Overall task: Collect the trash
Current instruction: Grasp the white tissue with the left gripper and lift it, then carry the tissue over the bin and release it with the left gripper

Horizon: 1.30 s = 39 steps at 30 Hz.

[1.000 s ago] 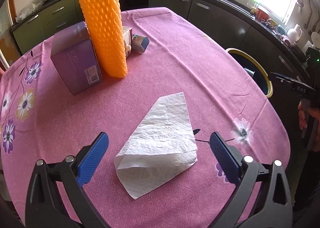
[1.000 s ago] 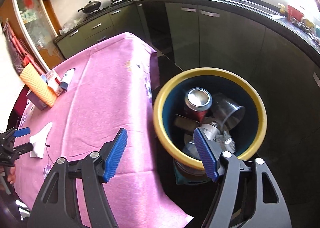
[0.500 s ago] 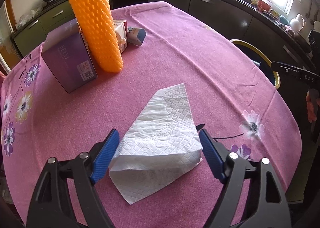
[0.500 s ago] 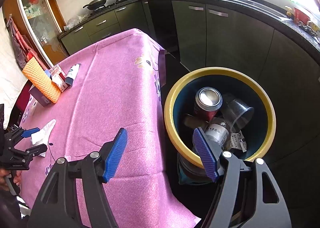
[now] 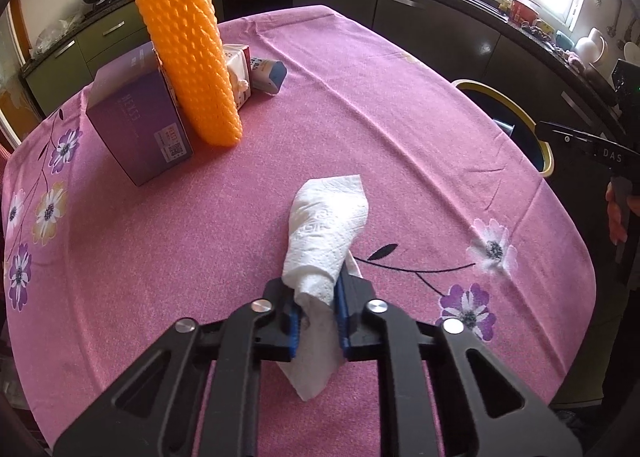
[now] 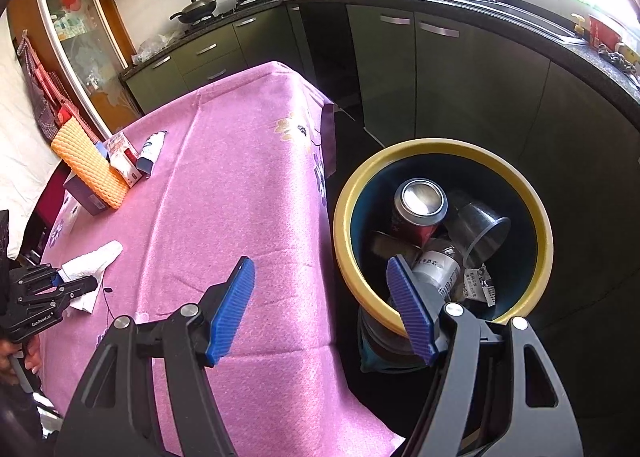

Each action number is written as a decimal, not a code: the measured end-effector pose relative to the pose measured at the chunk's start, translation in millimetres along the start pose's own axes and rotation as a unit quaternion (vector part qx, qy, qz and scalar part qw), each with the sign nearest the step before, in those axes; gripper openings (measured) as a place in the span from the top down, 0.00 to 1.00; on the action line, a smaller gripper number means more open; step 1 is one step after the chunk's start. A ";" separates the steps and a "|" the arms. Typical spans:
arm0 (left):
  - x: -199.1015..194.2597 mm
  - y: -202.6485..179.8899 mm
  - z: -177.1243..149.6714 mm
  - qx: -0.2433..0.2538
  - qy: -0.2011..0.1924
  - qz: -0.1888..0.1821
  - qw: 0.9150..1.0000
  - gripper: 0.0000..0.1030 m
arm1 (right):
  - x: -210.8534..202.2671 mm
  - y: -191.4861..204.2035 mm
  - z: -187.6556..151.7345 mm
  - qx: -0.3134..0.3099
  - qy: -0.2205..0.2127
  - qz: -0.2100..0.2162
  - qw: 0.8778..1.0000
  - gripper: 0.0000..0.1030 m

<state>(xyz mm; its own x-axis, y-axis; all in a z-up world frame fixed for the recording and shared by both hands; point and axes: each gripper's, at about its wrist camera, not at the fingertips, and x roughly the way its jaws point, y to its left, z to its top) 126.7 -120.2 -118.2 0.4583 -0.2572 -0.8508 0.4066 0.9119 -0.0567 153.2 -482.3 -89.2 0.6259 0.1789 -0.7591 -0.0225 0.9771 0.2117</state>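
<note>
My left gripper point(image 5: 318, 317) is shut on a white paper napkin point(image 5: 326, 225), pinched and bunched between its blue pads on the pink tablecloth point(image 5: 360, 117). The napkin also shows in the right wrist view point(image 6: 90, 259), held by the left gripper point(image 6: 56, 281). My right gripper point(image 6: 320, 309) is open and empty, hovering off the table's edge beside the yellow-rimmed trash bin point(image 6: 348, 257). The bin holds a can point(image 6: 420, 209), a clear plastic cup point(image 6: 480, 233) and other scraps. Its rim shows in the left wrist view point(image 5: 516, 117).
A purple box point(image 5: 136, 125), an orange foam sleeve point(image 5: 188, 45), a small carton point(image 5: 240, 73) and a blue-capped pack point(image 5: 270, 75) stand at the table's far left. Dark kitchen cabinets point(image 6: 440, 69) ring the room. The other hand-held gripper point(image 5: 588, 149) shows at right.
My left gripper closed on the napkin, which went from lying flat to bunched between the pads. The right gripper drifted slightly, bringing more of the table into view.
</note>
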 end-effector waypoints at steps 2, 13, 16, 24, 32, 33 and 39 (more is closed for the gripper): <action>-3.9 -2.6 -0.4 0.004 -0.006 -0.001 1.000 0.94 | -0.7 -0.3 0.1 0.000 -0.001 0.001 1.000 0.34; -40.3 -27.5 17.3 0.039 -0.043 -0.029 0.998 0.95 | -12.5 -8.6 -5.0 0.005 -0.011 -0.010 1.000 0.34; -44.8 -42.5 31.4 0.058 -0.048 -0.042 0.996 0.95 | -16.7 -18.4 -9.6 0.012 -0.011 -0.020 1.000 0.34; -37.5 -118.3 90.8 0.125 -0.066 -0.099 0.985 0.95 | -40.0 -62.0 -24.0 0.038 -0.025 -0.066 0.997 0.34; 17.5 -214.7 146.7 0.178 -0.041 -0.139 0.973 0.95 | -44.3 -111.4 -36.1 0.079 -0.028 -0.082 0.993 0.33; 27.5 -225.0 151.9 0.181 -0.033 -0.142 0.973 0.95 | -44.1 -116.2 -36.9 0.083 -0.028 -0.082 0.993 0.33; 94.1 -276.0 174.9 0.185 0.014 -0.146 0.972 0.94 | -46.2 -136.2 -40.8 0.100 -0.031 -0.083 0.991 0.33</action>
<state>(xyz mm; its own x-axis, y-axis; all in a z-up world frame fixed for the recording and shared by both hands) 195.9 -452.1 -91.3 0.2608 -0.4733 -0.8414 0.7750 0.6224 -0.1100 95.5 -618.9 -108.1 0.6550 0.0045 -0.7556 0.2356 0.9489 0.2098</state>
